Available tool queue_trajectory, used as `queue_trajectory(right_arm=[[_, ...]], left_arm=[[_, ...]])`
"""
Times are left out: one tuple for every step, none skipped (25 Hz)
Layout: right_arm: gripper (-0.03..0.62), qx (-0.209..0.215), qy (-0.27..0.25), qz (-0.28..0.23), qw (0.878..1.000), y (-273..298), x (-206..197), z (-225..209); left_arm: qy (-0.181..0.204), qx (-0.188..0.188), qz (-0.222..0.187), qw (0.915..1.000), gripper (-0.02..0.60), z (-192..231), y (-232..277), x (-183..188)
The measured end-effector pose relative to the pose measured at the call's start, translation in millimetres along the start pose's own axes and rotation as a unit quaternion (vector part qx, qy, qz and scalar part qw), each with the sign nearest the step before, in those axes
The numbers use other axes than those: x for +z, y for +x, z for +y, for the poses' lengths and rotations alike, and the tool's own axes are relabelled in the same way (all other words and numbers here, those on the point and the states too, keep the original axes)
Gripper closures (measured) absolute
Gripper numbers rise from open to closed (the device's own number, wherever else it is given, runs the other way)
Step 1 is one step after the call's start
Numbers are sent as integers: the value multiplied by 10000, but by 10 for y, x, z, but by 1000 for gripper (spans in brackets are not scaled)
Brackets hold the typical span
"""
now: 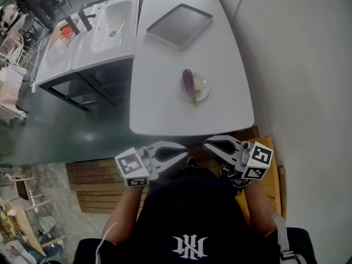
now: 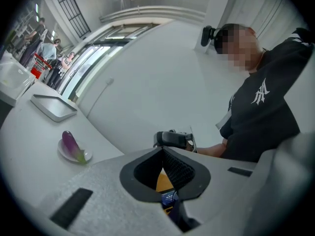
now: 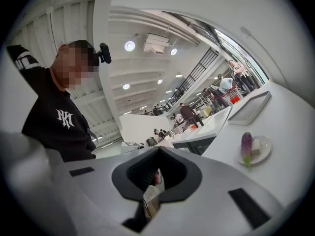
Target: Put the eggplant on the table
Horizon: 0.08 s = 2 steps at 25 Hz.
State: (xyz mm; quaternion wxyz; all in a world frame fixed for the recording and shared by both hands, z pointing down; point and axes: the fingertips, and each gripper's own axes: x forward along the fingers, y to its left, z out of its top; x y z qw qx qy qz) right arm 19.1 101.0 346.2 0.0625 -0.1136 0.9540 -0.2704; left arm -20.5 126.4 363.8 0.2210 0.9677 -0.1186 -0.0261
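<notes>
A purple eggplant [image 1: 188, 81] with a green stem lies on a small white plate [image 1: 203, 88] near the middle right of the white table [image 1: 165, 103]. Both grippers hang close to the person's body, short of the table's near edge, and point level toward each other. My left gripper [image 1: 185, 152] is shut with nothing in it. My right gripper [image 1: 207, 143] is shut and empty too. The left gripper view shows the eggplant [image 2: 70, 142] on its plate [image 2: 66, 154] far off to the left. In the right gripper view the eggplant [image 3: 246, 143] and plate [image 3: 264, 149] sit at the right.
A grey tray [image 1: 179, 25] lies at the table's far end. White sinks [image 1: 110, 26] stand left of the table, with a white wall [image 1: 297, 65] along its right. People stand in the hall beyond. Wooden boards [image 1: 93, 186] lie under the person.
</notes>
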Motion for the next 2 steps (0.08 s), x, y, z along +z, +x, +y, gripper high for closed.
queue_trajectory(right_arm=[[591, -11, -13, 19, 10000, 6, -9, -10], [591, -24, -26, 38, 10000, 14, -18, -20]], left_arm=[[6, -29, -20, 10000, 574, 0, 2, 4], [9, -58, -40, 10000, 574, 2, 3, 8]])
